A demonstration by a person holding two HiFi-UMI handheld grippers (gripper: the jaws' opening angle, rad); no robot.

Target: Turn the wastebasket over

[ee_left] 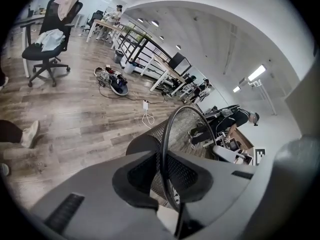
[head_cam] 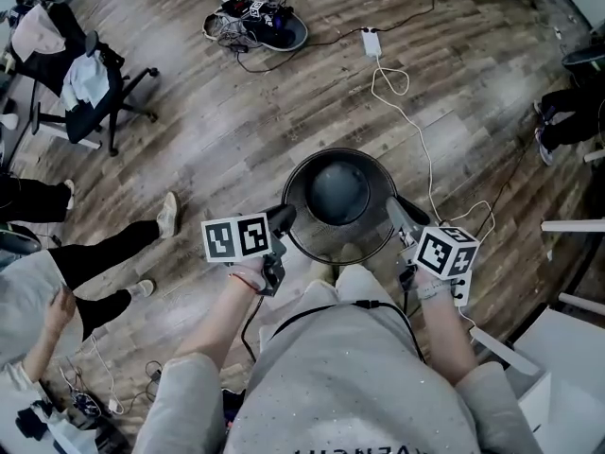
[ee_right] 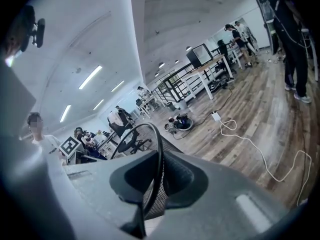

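1. Plank wood floor [head_cam: 236, 130] runs across the whole room, with rows of benches [ee_left: 150, 59] along the far side.
2. A black office chair [head_cam: 90, 88] with light clothes draped over it stands well away at the far left. Someone's legs [head_cam: 104, 253] in dark trousers stretch across the floor nearer in on that side.
3. The wastebasket [head_cam: 340, 239], round and made of black mesh, sits just in front of the person holding the tools. Its mouth faces up and its solid bottom shows inside. From above I can't tell whether its base is on the floor or clear of it.
4. The left tool [head_cam: 282, 219] is clamped on the left side of the rim, one jaw inside the mesh and one outside.
5. The right tool [head_cam: 402, 218] is closed on the opposite side of the rim in the same way, with the wire edge pinched between its jaws.
6. A tangled heap [head_cam: 260, 25], possibly shoes and cables, lies far beyond the basket.
7. A white power brick [head_cam: 371, 42] lies near that heap, and its white cord [head_cam: 416, 130] trails past the basket's right side.
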